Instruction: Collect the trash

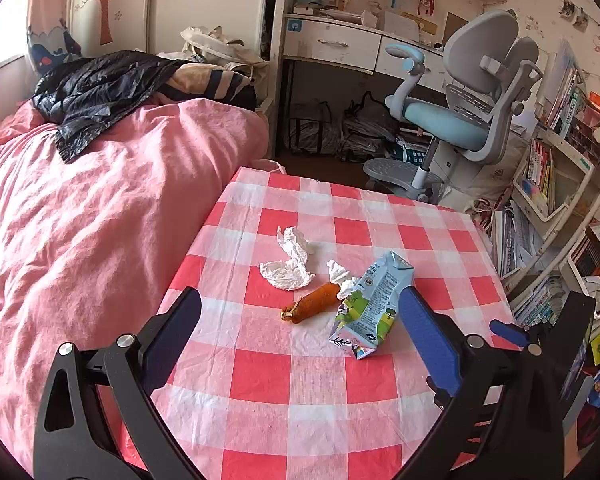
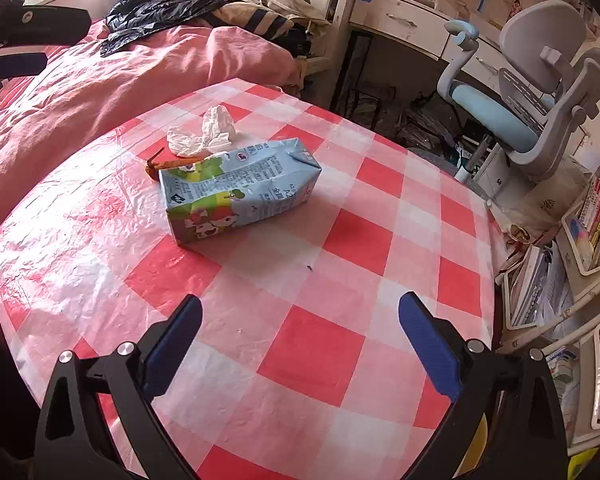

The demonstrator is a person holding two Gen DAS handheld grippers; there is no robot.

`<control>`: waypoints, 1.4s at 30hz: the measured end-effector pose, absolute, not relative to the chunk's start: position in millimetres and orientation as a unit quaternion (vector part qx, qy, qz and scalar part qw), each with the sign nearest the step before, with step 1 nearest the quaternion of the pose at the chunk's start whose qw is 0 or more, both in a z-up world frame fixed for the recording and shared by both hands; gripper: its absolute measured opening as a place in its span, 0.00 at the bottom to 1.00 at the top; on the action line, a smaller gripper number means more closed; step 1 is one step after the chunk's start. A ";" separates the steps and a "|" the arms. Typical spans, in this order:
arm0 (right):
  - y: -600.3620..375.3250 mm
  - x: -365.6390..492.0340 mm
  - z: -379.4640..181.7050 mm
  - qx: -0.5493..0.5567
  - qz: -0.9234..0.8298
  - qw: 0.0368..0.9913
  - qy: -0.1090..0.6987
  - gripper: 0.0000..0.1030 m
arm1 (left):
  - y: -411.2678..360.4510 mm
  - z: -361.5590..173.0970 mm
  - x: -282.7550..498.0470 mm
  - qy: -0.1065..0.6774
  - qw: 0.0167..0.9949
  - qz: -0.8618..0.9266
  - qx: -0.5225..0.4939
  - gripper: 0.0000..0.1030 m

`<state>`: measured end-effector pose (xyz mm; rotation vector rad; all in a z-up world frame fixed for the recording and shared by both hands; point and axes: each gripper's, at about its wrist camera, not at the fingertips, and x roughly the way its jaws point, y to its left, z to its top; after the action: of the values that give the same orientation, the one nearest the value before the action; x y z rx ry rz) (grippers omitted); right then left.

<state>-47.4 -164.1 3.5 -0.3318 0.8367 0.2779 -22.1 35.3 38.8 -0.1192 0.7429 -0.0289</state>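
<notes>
On the red-and-white checked table [image 1: 300, 380] [image 2: 340, 280] lie a crushed light-blue milk carton [image 1: 374, 306] [image 2: 236, 188], an orange sausage wrapper [image 1: 312, 303] [image 2: 168, 164], and crumpled white tissues [image 1: 290, 260] [image 2: 208, 132]. A smaller tissue scrap [image 1: 340, 276] touches the carton. My left gripper [image 1: 300, 308] is open above the table's near left part, its blue right finger [image 1: 428, 336] just beside the carton. My right gripper [image 2: 300, 316] is open over bare cloth, well short of the carton. The right gripper's blue tip [image 1: 508, 330] shows at the right of the left wrist view.
A bed with a pink duvet [image 1: 80, 220] [image 2: 100, 76] borders the table's left side, a black plastic bag [image 1: 96, 92] [image 2: 156, 12] lying on it. A grey and blue chair [image 1: 460, 112] [image 2: 532, 100] stands beyond the table, with shelves of books [image 1: 548, 184] [image 2: 580, 240] at right.
</notes>
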 end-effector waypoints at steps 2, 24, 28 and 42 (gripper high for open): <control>-164.5 -47.7 3.8 -0.159 0.134 0.891 0.403 0.92 | 35.2 38.8 -22.0 0.362 0.930 -0.014 -0.057 0.93; -158.3 -50.9 4.3 -0.169 0.149 0.889 0.398 0.92 | 32.4 34.8 -19.5 0.373 0.925 -0.024 -0.062 0.93; -157.1 -51.5 3.3 -0.169 0.151 0.889 0.398 0.92 | 33.8 33.6 -18.5 0.377 0.923 -0.024 -0.065 0.93; -154.7 -52.8 4.6 -0.170 0.154 0.890 0.395 0.92 | 34.1 29.5 -17.2 0.386 0.920 -0.024 -0.068 0.93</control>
<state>-52.8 -154.7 4.6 -0.3529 0.8204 0.3190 -17.2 34.1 29.5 -0.1405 0.7931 -0.0489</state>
